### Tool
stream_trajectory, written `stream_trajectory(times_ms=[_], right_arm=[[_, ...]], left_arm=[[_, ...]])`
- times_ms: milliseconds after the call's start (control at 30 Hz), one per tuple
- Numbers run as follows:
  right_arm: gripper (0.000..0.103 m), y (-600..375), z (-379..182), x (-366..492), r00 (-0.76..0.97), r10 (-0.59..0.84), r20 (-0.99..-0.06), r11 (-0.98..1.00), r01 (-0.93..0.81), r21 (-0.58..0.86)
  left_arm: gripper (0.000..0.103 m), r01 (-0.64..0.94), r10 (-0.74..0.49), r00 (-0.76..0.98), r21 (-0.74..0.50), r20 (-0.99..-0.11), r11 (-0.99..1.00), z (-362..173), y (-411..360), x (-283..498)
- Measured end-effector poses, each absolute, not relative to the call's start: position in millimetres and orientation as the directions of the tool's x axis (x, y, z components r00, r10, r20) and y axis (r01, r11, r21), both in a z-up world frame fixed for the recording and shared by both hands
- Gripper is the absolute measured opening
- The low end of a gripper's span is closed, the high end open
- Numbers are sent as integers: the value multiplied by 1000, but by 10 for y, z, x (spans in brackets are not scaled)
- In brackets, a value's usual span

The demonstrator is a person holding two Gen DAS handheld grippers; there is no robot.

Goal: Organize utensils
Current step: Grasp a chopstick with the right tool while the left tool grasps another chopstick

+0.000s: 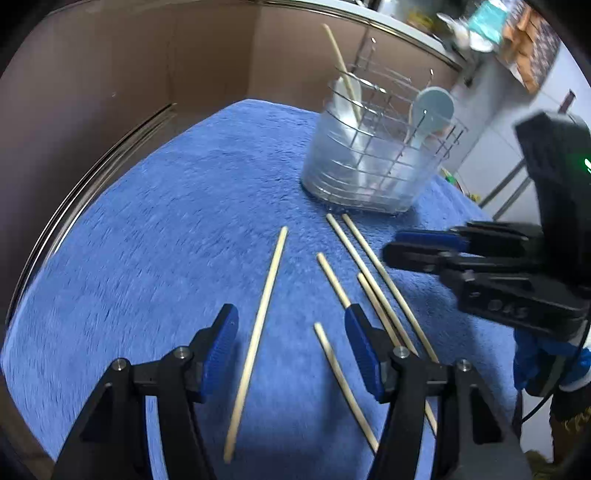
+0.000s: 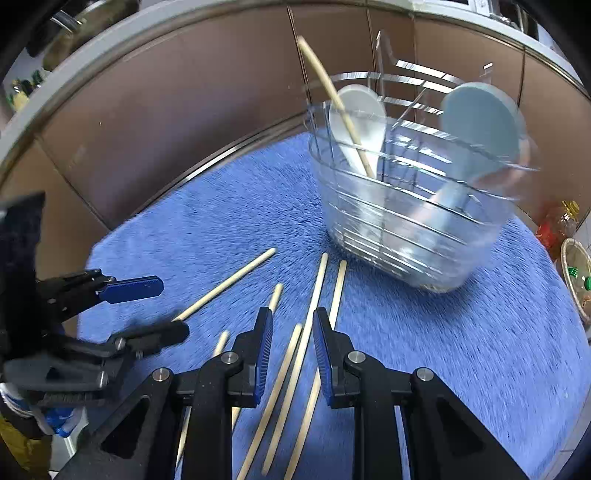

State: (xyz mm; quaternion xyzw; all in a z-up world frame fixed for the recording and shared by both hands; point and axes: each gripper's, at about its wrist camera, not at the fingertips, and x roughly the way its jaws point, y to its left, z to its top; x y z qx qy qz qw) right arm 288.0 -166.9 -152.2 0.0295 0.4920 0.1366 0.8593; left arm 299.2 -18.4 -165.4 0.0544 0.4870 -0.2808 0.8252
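Several wooden chopsticks [image 1: 258, 332] [image 2: 295, 362] lie loose on a blue fluffy mat [image 1: 166, 221] [image 2: 461, 350]. A clear utensil holder with a wire rack [image 1: 369, 170] [image 2: 413, 221] stands at the mat's far side and holds one chopstick [image 2: 332, 99], a white spoon [image 2: 360, 118] and a light blue spoon [image 2: 484, 125]. My left gripper [image 1: 291, 328] is open above the mat, with two chopsticks between its fingers. My right gripper [image 2: 293, 332] is partly open and empty, low over the chopsticks; it also shows in the left wrist view [image 1: 406, 243].
Brown cabinet fronts [image 2: 184, 110] with a metal trim run behind the mat. A countertop with clutter [image 1: 480, 26] lies beyond the holder. Bottles and a basket [image 2: 572, 266] stand off the mat's right edge. The left gripper [image 2: 147, 306] shows at the left of the right wrist view.
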Motion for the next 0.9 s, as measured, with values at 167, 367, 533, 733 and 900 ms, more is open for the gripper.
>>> stream_trajectory(times_ms=[167, 367, 533, 733, 900], right_arm=[[21, -1665, -1742, 3134, 430, 224, -874, 970, -189, 155], [18, -1649, -1830, 3257, 410, 186, -893, 977, -175, 123], [18, -1627, -1871, 3278, 392, 165, -905, 979, -174, 103], [12, -1527, -1876, 3327, 381, 112, -918, 985, -164, 52], [6, -1554, -1873, 3355, 389, 154, -908, 986, -126, 114]], left_arm=[[58, 543, -398, 313, -181, -862, 820, -1760, -306, 3204], [55, 535, -348, 263, -164, -900, 829, -1928, -411, 3407], [38, 556, -279, 285, -79, -917, 827, -1976, -520, 3428], [22, 554, -217, 313, -8, -925, 833, -2001, -624, 3425], [5, 558, -203, 338, 22, -919, 829, -1993, -782, 3329]])
